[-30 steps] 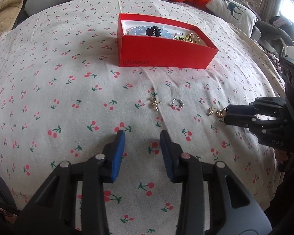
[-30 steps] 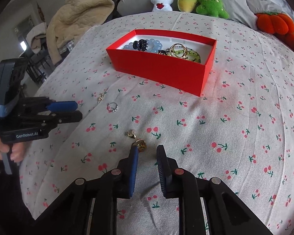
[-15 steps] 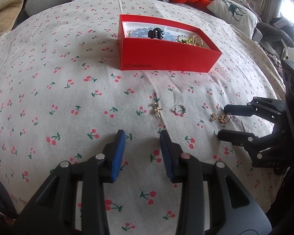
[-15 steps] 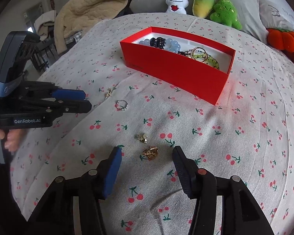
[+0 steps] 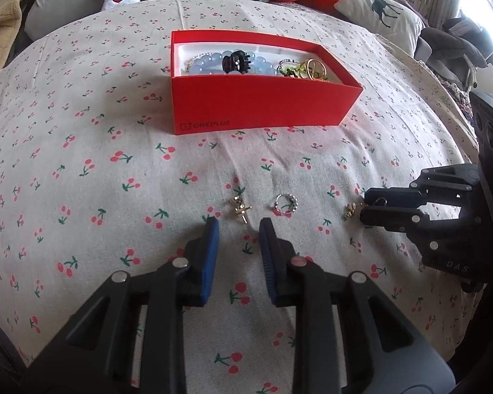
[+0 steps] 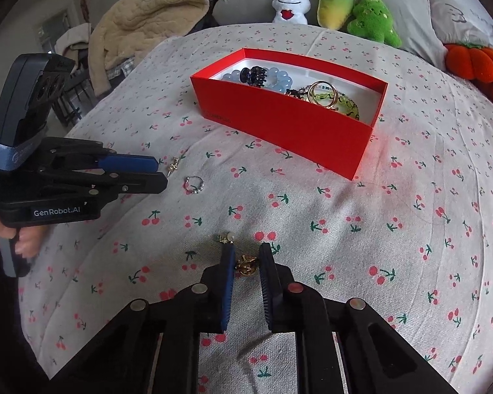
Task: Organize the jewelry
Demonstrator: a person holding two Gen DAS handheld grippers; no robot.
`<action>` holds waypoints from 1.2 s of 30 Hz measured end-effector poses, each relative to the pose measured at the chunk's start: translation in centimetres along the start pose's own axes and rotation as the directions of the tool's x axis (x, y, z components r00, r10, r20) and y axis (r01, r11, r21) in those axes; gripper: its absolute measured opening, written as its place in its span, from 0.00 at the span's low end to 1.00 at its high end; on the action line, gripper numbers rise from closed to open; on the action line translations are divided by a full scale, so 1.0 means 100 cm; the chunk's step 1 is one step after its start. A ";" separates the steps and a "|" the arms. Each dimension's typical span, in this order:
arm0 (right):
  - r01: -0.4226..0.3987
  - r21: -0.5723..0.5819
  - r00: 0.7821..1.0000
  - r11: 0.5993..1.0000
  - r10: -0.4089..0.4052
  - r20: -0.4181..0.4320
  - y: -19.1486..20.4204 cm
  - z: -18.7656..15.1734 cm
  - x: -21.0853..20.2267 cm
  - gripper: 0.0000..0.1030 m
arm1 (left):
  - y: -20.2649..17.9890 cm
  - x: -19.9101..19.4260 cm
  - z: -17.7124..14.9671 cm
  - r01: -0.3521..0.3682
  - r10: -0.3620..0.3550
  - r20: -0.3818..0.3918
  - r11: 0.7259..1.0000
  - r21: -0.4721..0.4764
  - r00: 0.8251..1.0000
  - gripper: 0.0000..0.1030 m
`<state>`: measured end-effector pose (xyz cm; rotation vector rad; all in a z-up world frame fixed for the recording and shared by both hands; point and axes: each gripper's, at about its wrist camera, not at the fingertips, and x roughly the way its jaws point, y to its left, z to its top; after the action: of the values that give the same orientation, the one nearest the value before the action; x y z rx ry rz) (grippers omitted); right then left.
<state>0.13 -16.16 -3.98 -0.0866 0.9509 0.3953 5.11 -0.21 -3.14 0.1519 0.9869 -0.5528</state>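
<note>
- Gold, a small gold earring lies on the cherry-print bedspread at the lower middle of the right wrist view, right between the blue pads of the right gripper. The jaws are closing on it; whether the pads already press on it I cannot tell, since a sliver of gap shows on either side.
- Just above the left pad's tip sits a second small gold stud, outside the jaws, so it looks set to be left for a later pick.
- Further toward the left of that view lie a silver beaded ring and a gold cross-shaped stud, apart from each other.
- The left gripper, low in the middle of the left wrist view, has its jaws closing with nothing between them; the cross-shaped stud lies just beyond its tips, probably its target.
- A hand at the left edge of the right wrist view grasps the left gripper's handle.
- Upper middle of both views: the red box, open-topped, already holds blue beads, a dark hair claw and gold hoops, so it is likely where the loose pieces belong.
- Plush toys line the top edge, away from the work.
</note>
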 end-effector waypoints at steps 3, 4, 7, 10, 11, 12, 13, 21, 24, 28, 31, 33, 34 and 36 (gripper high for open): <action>0.002 0.005 1.000 1.000 -0.002 0.000 -0.001 -0.001 -0.002 0.15 | -0.001 0.003 0.003 -0.005 0.005 -0.001 1.000 -0.004 1.000 0.23; 0.004 0.007 1.000 1.000 -0.004 0.000 -0.002 -0.001 -0.002 0.15 | -0.002 0.003 0.003 -0.006 0.006 -0.001 1.000 -0.002 1.000 0.23; 0.010 0.013 1.000 1.000 -0.010 -0.002 -0.004 0.000 -0.003 0.15 | -0.005 0.007 0.005 -0.017 0.017 -0.005 1.000 0.004 1.000 0.22; 0.020 0.023 1.000 1.000 -0.020 0.000 -0.009 0.000 -0.004 0.15 | -0.006 0.009 0.007 -0.043 0.043 -0.009 0.999 0.003 0.999 0.15; 0.023 0.027 1.000 0.999 -0.023 0.001 -0.011 0.000 -0.005 0.15 | -0.006 0.010 0.008 -0.055 0.055 -0.013 0.998 0.004 0.998 0.11; 0.024 0.031 1.000 0.999 -0.024 0.001 -0.012 0.000 -0.006 0.15 | -0.006 0.011 0.008 -0.063 0.064 -0.014 0.998 0.006 0.998 0.10; 0.025 0.036 1.000 0.999 -0.025 0.001 -0.014 0.000 -0.006 0.15 | -0.005 0.011 0.009 -0.067 0.067 -0.015 0.998 0.007 0.998 0.10; -0.004 0.061 1.000 0.998 0.005 -0.011 -0.020 -0.003 -0.010 0.18 | -0.004 0.005 0.006 -0.094 0.094 -0.009 0.996 0.008 0.996 0.09; -0.002 0.049 1.000 0.999 0.003 -0.019 -0.018 -0.006 -0.008 0.22 | 0.000 0.001 0.003 -0.092 0.092 -0.010 0.996 -0.005 0.996 0.09; -0.011 0.045 1.000 0.999 0.012 -0.017 -0.015 -0.007 -0.009 0.33 | 0.005 -0.005 -0.002 -0.085 0.085 -0.011 0.996 -0.019 0.996 0.09; 0.002 0.031 1.000 1.000 -0.001 -0.016 -0.013 -0.007 -0.007 0.33 | 0.007 -0.008 -0.005 -0.080 0.079 -0.012 0.997 -0.024 0.997 0.09; 0.008 0.031 1.000 0.999 -0.007 -0.014 -0.013 -0.006 -0.006 0.33 | 0.008 -0.009 -0.006 -0.080 0.080 -0.014 0.996 -0.027 0.997 0.09; 0.010 0.031 1.000 0.999 -0.009 -0.015 -0.013 -0.006 -0.006 0.32 | 0.008 -0.009 -0.006 -0.079 0.079 -0.015 0.996 -0.030 0.997 0.09; 0.019 0.031 1.000 0.999 -0.019 -0.016 -0.013 -0.005 -0.005 0.31 | 0.009 -0.010 -0.005 -0.074 0.074 -0.017 0.996 -0.039 0.997 0.09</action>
<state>-0.07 -17.63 -3.99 -0.0707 0.9703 0.3629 4.74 1.13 -2.70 0.1575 1.0031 -0.4648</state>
